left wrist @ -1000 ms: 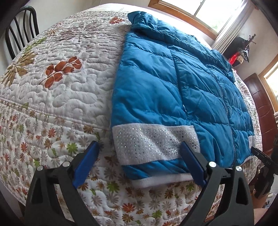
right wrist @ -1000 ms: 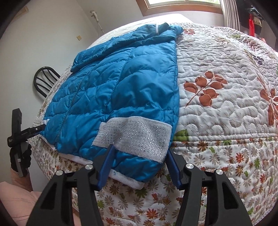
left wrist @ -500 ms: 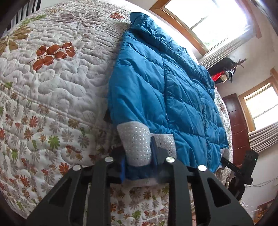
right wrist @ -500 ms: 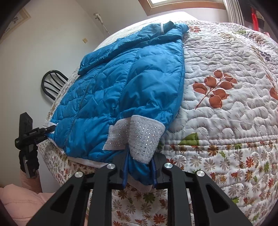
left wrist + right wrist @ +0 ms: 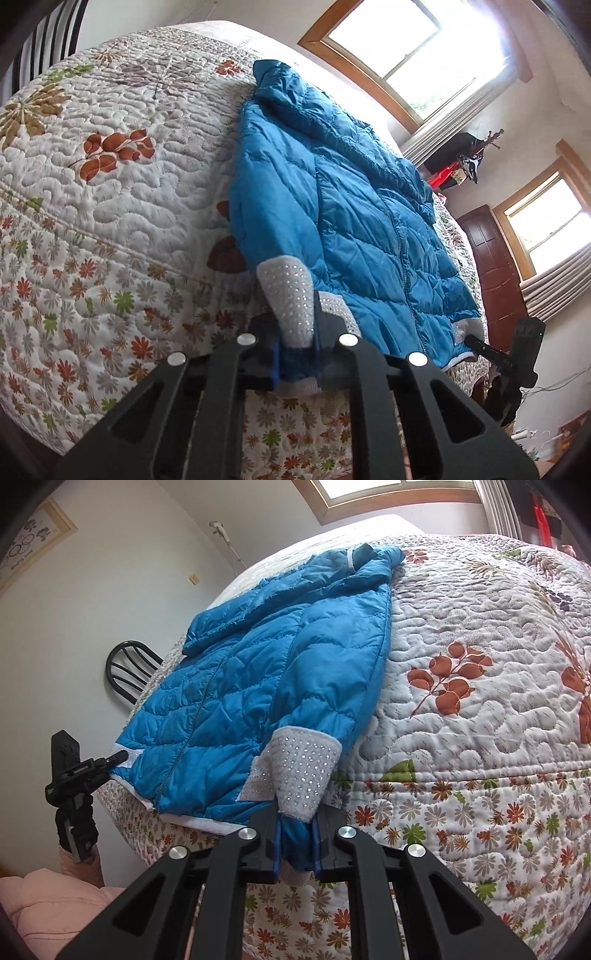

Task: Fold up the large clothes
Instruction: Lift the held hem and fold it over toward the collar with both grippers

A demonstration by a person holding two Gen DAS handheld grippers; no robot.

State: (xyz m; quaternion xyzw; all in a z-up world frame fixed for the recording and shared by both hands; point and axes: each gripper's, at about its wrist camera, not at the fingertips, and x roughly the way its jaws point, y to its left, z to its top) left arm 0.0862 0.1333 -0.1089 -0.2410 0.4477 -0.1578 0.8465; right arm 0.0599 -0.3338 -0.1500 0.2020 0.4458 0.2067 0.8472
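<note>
Place: it was a home bedroom.
Evidence: a quilted floral bedspread (image 5: 110, 229), wood-framed windows (image 5: 413, 48), a wooden door (image 5: 491, 266) showed it.

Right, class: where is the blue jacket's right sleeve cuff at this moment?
In the right wrist view, the sparkly grey cuff sits low centre at the quilt's near edge, pinched in the right gripper.

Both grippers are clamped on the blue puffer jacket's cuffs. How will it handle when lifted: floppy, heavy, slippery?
Probably floppy: the jacket drapes over the bed edge, and each sleeve cuff bunches where a gripper pinches it. Likely light for its bulk, judging by the puffy quilting. The shell looks smooth and slightly shiny, so it may slide on the quilt; the knit cuffs should hold better.
</note>
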